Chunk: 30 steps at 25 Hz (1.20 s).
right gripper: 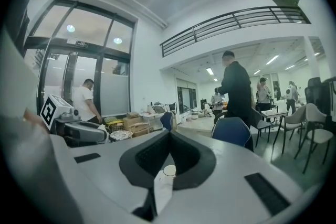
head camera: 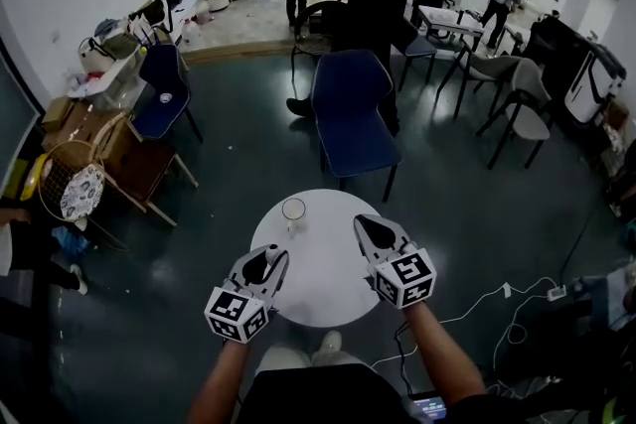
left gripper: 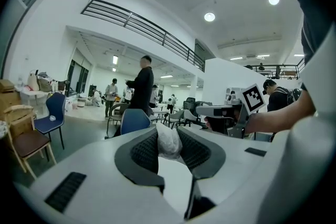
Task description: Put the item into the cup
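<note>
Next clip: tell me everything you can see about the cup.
The cup is small and round, and looks like clear glass or plastic with a pale rim. It stands upright, mouth up, on the round white table, near the far edge and a little left of centre. Nothing shows inside it. Only the table touches it.

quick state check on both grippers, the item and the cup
left gripper, shut on the white crumpled item
white crumpled item, pinched between the left jaws, not in the cup yet
right gripper, shut, empty
cup, upright on the round table, nothing visible inside
</note>
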Motion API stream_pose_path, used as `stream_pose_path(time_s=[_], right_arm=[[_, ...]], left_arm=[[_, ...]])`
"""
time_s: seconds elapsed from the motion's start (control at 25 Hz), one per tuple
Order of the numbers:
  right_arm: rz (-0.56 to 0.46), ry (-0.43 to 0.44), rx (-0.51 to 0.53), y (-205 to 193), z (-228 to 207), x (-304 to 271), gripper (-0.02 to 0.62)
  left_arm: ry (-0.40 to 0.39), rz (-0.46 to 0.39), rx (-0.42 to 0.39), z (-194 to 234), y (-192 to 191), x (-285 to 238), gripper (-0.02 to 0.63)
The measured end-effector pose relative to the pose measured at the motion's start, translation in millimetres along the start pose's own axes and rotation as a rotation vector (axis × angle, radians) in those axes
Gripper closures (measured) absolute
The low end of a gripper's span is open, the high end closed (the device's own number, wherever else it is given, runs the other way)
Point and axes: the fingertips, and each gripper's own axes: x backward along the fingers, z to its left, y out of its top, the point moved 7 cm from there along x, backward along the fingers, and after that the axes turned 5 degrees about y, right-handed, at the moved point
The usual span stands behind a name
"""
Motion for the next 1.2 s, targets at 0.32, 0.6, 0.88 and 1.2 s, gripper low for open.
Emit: stream_pose_path(time_s=[0.32,0.6,0.88,1.2], right_arm=[[0.030,-0.023,-0.041,-20.0,-14.1,-1.2,0.578],[0.063,-0.064,-0.063,-32.7,-12.7,-20.3,0.578],[0.108,-0.135,-0.072,-47.5,-16.3,-52.8,0.578],[0.120,-0.215,-0.114,-60.0,-27.4,-85.9,0.578]], left_arm=[[-0.002,0.030,0.017,4.1,-9.7,-19.1,0.499],[-0.046,0.068,0.035,28.4,-19.4,-37.3,0.499],[-0.087,0.106,0.053,76.4,-26.1,-56.5,0.499],[-0.167,0.176,0.009,121.9,-38.2,-104.3,0.499]])
